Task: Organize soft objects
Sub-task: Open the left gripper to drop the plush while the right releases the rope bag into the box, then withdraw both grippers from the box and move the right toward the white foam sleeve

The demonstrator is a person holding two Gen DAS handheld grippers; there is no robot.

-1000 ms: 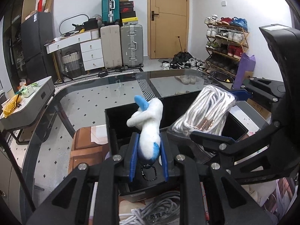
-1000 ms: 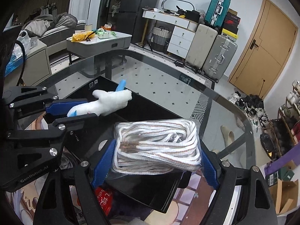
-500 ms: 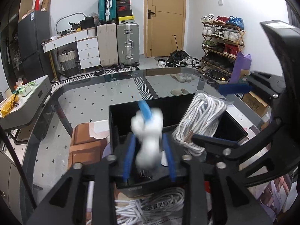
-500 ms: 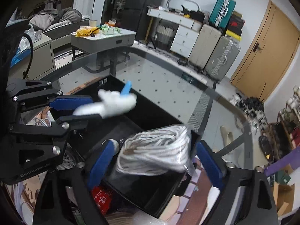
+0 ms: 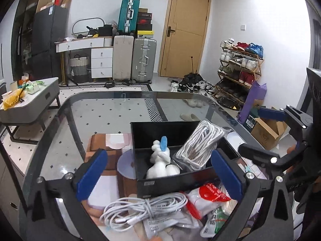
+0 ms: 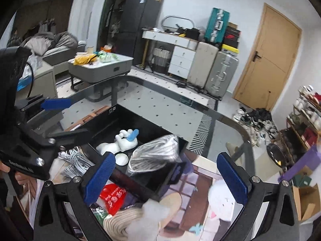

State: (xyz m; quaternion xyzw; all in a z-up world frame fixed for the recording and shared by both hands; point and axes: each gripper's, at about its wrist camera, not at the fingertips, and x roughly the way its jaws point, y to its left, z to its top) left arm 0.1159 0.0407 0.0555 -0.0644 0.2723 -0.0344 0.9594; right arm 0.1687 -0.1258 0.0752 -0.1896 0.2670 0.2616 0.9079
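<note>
Here, seen from the left wrist, the left gripper (image 5: 159, 177) has just spread its jaws wide, nothing between them; the white plush toy (image 5: 160, 160) and the bagged white rope (image 5: 200, 144) lie side by side inside the black box (image 5: 160, 126) on the glass table (image 5: 96, 124). From the right wrist, the right gripper (image 6: 165, 175) has likewise just opened and grips nothing, with the rope bag (image 6: 154, 154) resting in the box (image 6: 128, 116) beside the toy (image 6: 120, 141).
</note>
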